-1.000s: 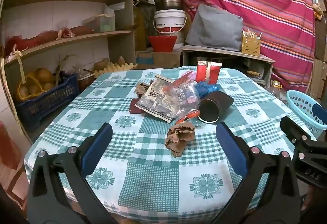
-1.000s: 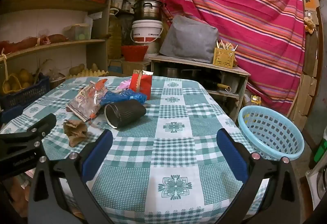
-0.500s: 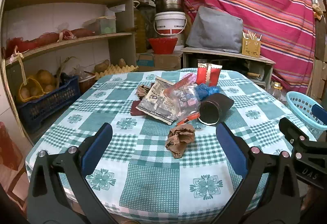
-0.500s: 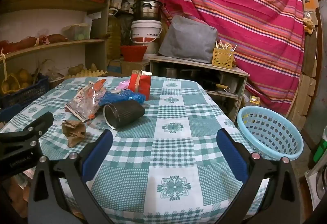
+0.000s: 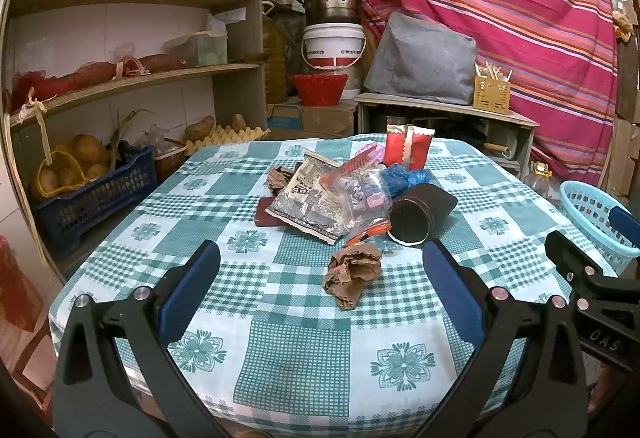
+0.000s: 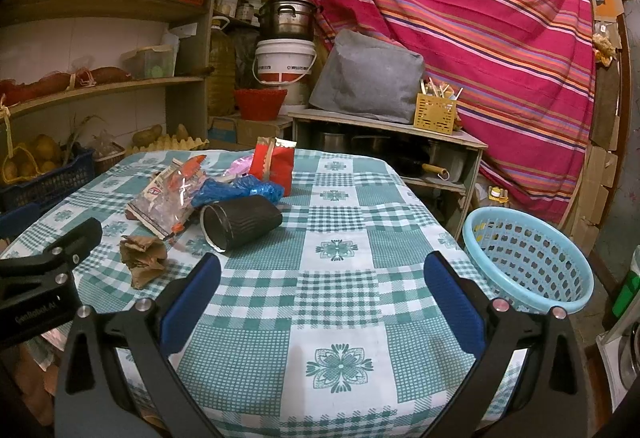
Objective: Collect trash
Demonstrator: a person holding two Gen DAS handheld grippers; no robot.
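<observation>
Wooden shelves [image 5: 132, 78] line the tiled wall beside a striped pink cloth [image 6: 460, 18].

Sitting on the checked table [image 5: 304, 358] are one black cup [image 5: 422, 212], two crumpled brown papers [image 5: 352, 274] [image 5: 279, 178], one printed snack wrapper [image 5: 308, 204], one clear plastic bag [image 5: 362, 194], one blue bag [image 5: 404, 178], two red sachets [image 5: 408, 152]. One blue basket [image 6: 528, 258] is standing beside it.

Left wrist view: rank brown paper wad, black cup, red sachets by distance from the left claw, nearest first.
From the left claw:
1. Brown paper wad, just ahead, between the fingers.
2. Black cup, on its side, ahead and to the right.
3. Red sachets, upright at the table's far edge.
</observation>
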